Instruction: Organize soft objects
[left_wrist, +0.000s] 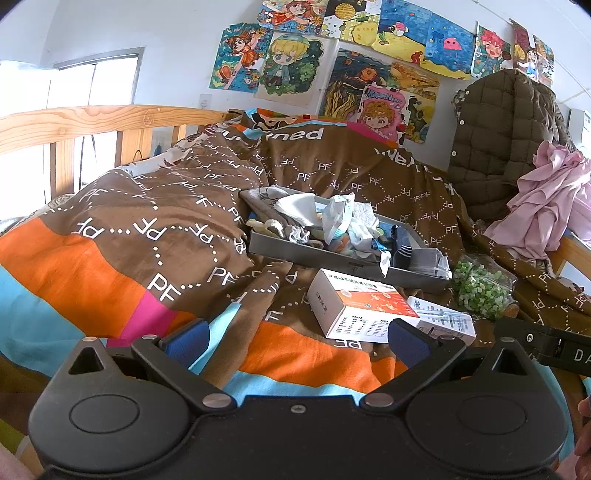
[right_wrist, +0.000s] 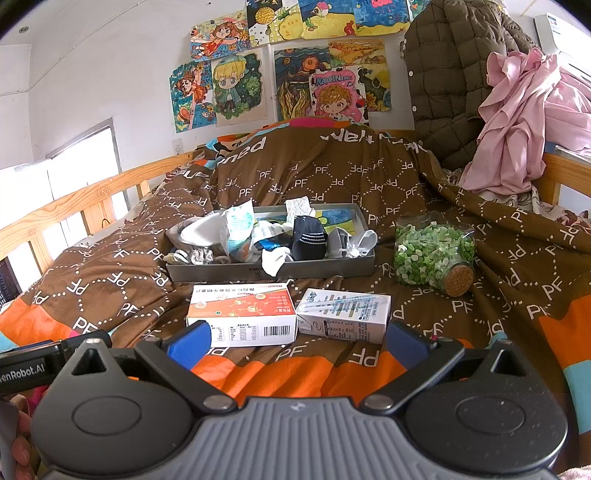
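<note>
Rumpled quilt (right_wrist: 332, 173), grey tray (right_wrist: 314, 267) of socks mid-bed (boxes before it), left gripper (left_wrist: 297, 338) and right gripper (right_wrist: 297, 338) agape.

We see white wall (right_wrist: 110, 74) hung with bright drawings (right_wrist: 236, 85). Window (left_wrist: 92, 85) at left, daylight strong, panes blown out. We note wooden bed rail (left_wrist: 92, 122) under window, second rail (right_wrist: 561, 166) at right. Brown duvet (right_wrist: 332, 173) with orange, blue bands covers bed. Olive quilted coat (right_wrist: 443, 74) and pink cloth (right_wrist: 524, 110) hang at right. White unit (right_wrist: 554, 29) high in right corner.
</note>
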